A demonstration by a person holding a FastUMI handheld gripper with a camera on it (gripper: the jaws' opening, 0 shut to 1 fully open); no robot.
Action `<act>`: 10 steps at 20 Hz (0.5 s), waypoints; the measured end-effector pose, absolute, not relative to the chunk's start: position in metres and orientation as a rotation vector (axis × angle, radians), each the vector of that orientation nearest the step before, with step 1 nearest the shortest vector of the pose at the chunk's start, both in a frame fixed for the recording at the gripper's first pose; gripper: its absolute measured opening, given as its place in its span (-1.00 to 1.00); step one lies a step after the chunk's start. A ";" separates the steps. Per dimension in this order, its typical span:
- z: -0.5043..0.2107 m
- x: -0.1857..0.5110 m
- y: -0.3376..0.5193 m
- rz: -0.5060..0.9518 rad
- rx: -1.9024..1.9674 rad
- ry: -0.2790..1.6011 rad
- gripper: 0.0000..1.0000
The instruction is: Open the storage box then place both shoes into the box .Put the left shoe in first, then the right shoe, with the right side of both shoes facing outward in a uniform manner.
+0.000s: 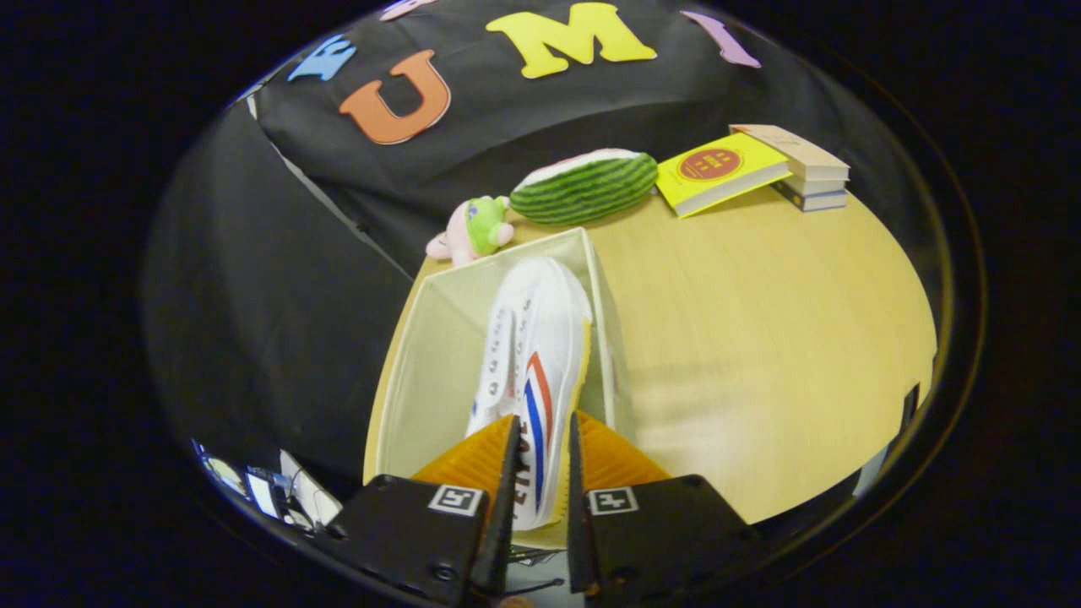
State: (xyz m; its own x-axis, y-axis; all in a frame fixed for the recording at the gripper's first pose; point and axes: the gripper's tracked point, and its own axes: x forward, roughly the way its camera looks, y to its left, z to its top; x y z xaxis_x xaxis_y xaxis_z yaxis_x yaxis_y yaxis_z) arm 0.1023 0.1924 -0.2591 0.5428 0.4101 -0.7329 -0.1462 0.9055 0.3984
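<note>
- Between the two orange fingers (477, 463) the white shoe (532, 355) is clamped at its heel end; the gripper (540, 452) has both pads pressing the shoe's sides, so the claw is closed on it.
- From the fingers the shoe runs toward 12 o'clock, toe far, laces toward 10 o'clock, and the side with the red and blue stripes turned toward 3 o'clock.
- It hangs inside the open cream box (426, 371), close to the wall at 3 o'clock; whether the sole already rests on the floor of the box cannot be told.
- Opening the box looks done: the top is clear and the inside walls show.
- Room is left in the box on the 9 o'clock side of the shoe, with no second shoe seen there, so this is probably the first shoe, the left by the task's order; the shape alone does not settle which foot it is.
- Left to do, as I judge it: set this shoe down and let go, then fetch the other shoe and lay it beside with the same side outward.
- On the table (760, 355) beyond the box lie a small plush toy (471, 230) at 11 o'clock, a watermelon cushion (584, 187) at 12 and books (752, 167) at 1 o'clock, all apart from the job.
</note>
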 end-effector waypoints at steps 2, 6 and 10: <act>-0.252 0.104 0.180 0.316 0.249 0.882 -0.01; -0.219 0.105 0.159 0.266 0.104 0.718 0.63; -0.169 0.099 0.158 0.327 0.064 0.524 0.63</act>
